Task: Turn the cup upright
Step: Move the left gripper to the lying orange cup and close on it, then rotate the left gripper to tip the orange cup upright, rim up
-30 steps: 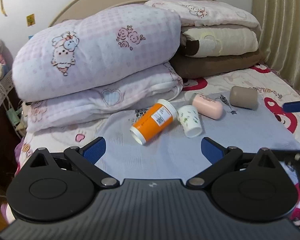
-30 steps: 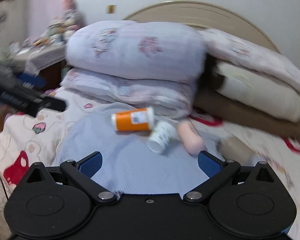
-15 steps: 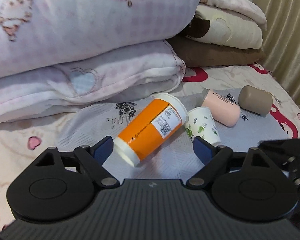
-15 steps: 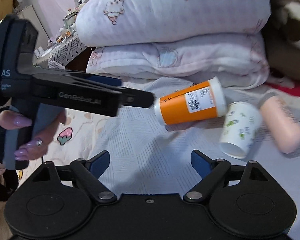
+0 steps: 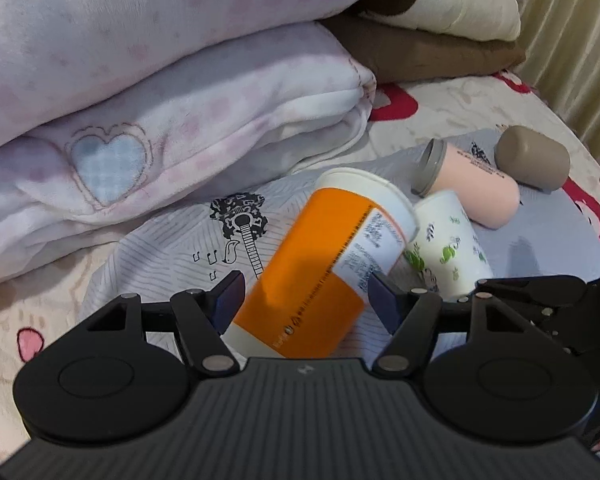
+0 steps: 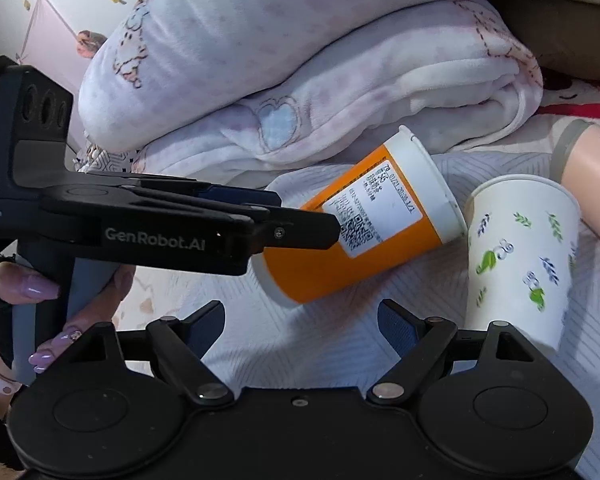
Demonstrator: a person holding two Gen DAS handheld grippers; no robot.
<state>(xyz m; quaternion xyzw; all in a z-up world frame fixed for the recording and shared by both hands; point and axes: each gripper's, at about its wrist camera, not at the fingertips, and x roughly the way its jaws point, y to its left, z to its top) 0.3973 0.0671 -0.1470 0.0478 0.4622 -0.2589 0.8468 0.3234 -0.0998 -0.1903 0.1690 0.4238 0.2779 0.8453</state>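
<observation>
An orange paper cup (image 5: 324, 276) with white rims lies on its side on a blue-grey cloth (image 5: 180, 248) on the bed. My left gripper (image 5: 304, 300) is open, with its blue fingers on either side of the cup's base end. In the right wrist view the left gripper's fingers (image 6: 284, 232) reach over the orange cup (image 6: 364, 224) from the left. My right gripper (image 6: 300, 324) is open and empty, just in front of the cup's base.
A white cup with green leaf print (image 5: 448, 248) lies on its side touching the orange cup's right. A pink tumbler (image 5: 472, 188) and a taupe lid (image 5: 532, 164) lie beyond. Folded pink blankets (image 5: 180, 100) are stacked right behind. A curtain (image 5: 580, 40) hangs at right.
Both grippers have moved forward toward the orange cup. The left gripper's fingers now straddle the cup's base end. The right gripper has come closer too. The cups have not moved.
</observation>
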